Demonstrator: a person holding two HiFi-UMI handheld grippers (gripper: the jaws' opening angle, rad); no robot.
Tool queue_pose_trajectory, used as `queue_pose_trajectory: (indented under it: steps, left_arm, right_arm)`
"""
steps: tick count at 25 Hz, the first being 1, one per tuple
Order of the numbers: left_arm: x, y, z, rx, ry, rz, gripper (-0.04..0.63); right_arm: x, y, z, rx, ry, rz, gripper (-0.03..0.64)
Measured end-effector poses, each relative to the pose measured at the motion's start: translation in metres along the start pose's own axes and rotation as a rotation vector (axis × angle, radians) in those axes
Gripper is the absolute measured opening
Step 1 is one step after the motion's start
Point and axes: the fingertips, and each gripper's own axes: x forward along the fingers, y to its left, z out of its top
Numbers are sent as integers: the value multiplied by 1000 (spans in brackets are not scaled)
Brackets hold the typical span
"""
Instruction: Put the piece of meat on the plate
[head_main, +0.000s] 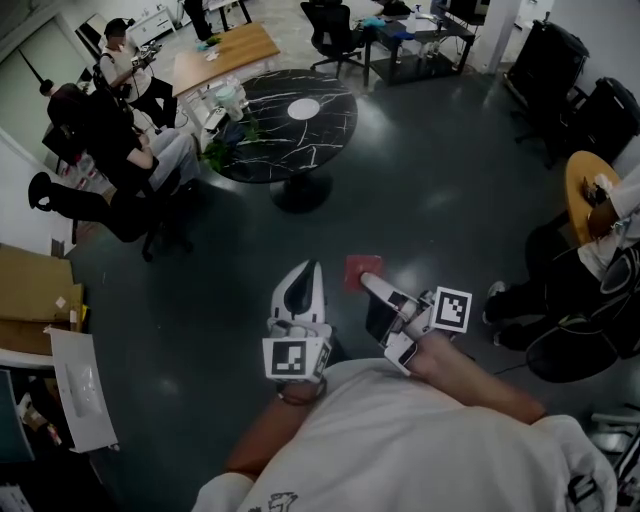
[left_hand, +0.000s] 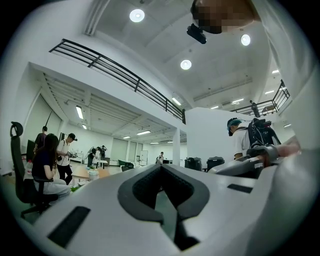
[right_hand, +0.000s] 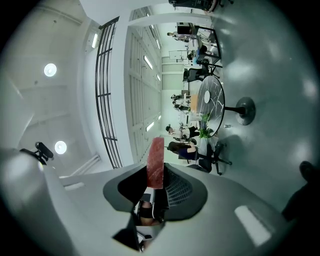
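Note:
In the head view both grippers are held out over the dark floor, close to my body. My right gripper (head_main: 364, 279) is shut on a flat red piece of meat (head_main: 358, 270), which sticks out past its fingertips. In the right gripper view the meat (right_hand: 155, 163) stands edge-on between the jaws. My left gripper (head_main: 307, 270) is beside it on the left, its white fingers together with nothing between them. A white round plate (head_main: 303, 108) lies on the black marbled round table (head_main: 330, 135), far ahead of both grippers.
People sit on office chairs (head_main: 120, 170) left of the table. A wooden table (head_main: 225, 55) and desks stand farther back. Cardboard boxes (head_main: 35, 290) line the left edge. At the right are an orange round table (head_main: 583, 185), a seated person (head_main: 590, 270) and black bags (head_main: 555, 60).

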Motion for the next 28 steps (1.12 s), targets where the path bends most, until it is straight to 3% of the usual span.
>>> queue_pose_trajectory:
  steps: [11, 21, 28]
  left_arm:
    - [55, 104, 22, -2, 0, -58, 5]
    - [78, 146, 22, -36, -17, -56, 6]
    - [121, 176, 14, -42, -12, -11, 6]
  right_arm:
    - [117, -4, 23, -15, -51, 4, 87]
    - [163, -18, 45, -8, -50, -10, 87]
    - [205, -33, 86, 13, -11, 10, 87]
